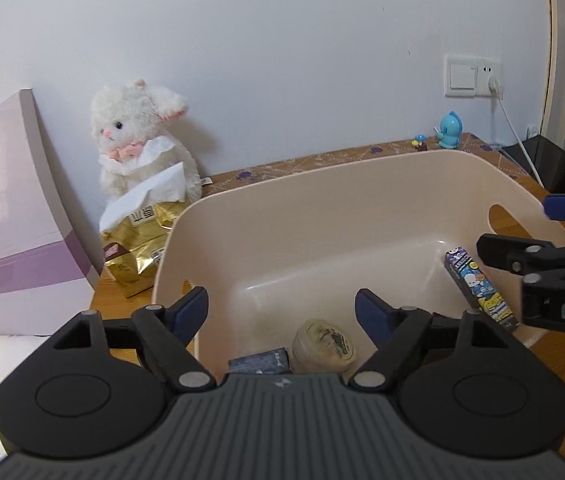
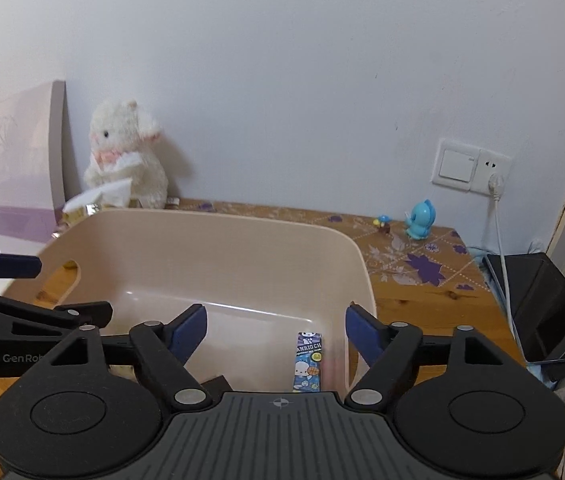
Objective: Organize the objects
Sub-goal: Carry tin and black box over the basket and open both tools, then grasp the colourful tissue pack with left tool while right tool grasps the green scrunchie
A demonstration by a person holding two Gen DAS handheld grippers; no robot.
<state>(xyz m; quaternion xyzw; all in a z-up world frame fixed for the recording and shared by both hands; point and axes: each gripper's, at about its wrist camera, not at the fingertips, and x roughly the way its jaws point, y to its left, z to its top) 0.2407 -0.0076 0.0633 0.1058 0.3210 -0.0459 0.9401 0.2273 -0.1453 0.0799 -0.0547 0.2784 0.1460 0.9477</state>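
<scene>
Both the left gripper and right gripper gape empty over the bin; the blue figurine, upright, stands at two o'clock, nearer the right.

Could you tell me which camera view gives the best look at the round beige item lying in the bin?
The left wrist view: the round beige item lies on the floor of the pink bin, beside a small dark box, mostly unobstructed. In the right wrist view it is hidden behind the tool bodies; only the cartoon-printed box shows there.
</scene>
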